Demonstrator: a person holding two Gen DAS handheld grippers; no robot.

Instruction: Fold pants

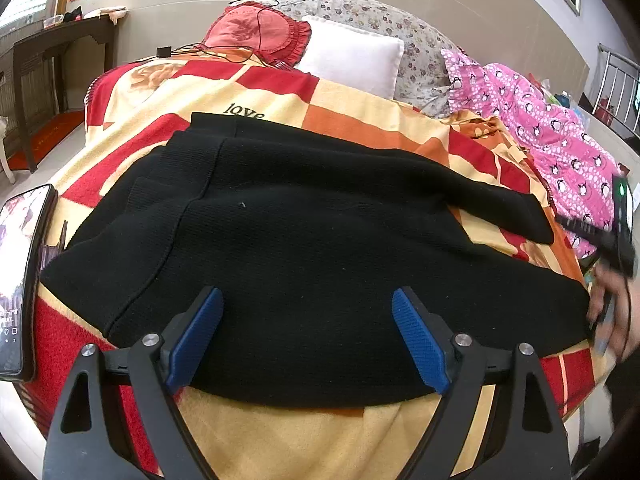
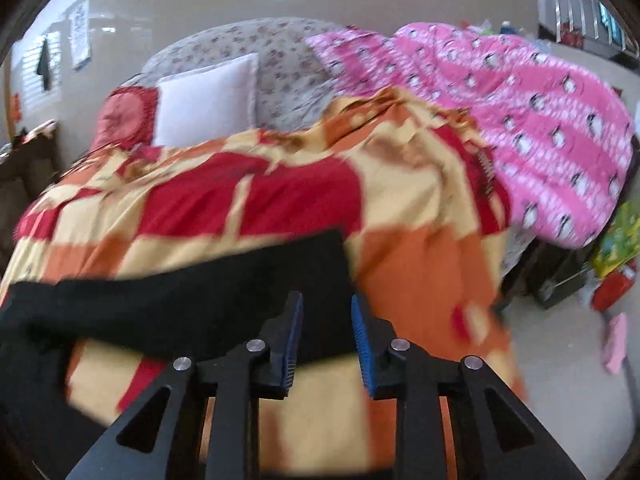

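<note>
The black pants [image 1: 304, 216] lie spread across a red, orange and cream checked blanket [image 1: 360, 108] on the bed, folded over lengthwise so that 1 layer sits on another, with a seam line running down the left portion. In the left wrist view the left gripper [image 1: 307, 312] is held over the near edge of the pants with its jaws wide apart; the 2 blue pads [image 1: 198, 332] rest above the fabric and hold nothing. A phone [image 1: 22, 280] with a lit screen lies on the blanket just beside the left edge of the pants. At the right border of that view a hand [image 1: 612, 308] is at the right end of the pants. In the right wrist view, which is blurred, the right gripper [image 2: 326, 316] sits at the right end of the pants [image 2: 192, 300] with its jaws only narrowly apart; black fabric shows in the gap, but whether the pads are pressing it cannot be told. Beyond the blanket are a white pillow [image 1: 352, 58], a red cushion [image 1: 256, 30] with a black cable across it, a floral pillow [image 1: 384, 14] and a pink quilt [image 2: 532, 120] on the right side of the bed.
</note>
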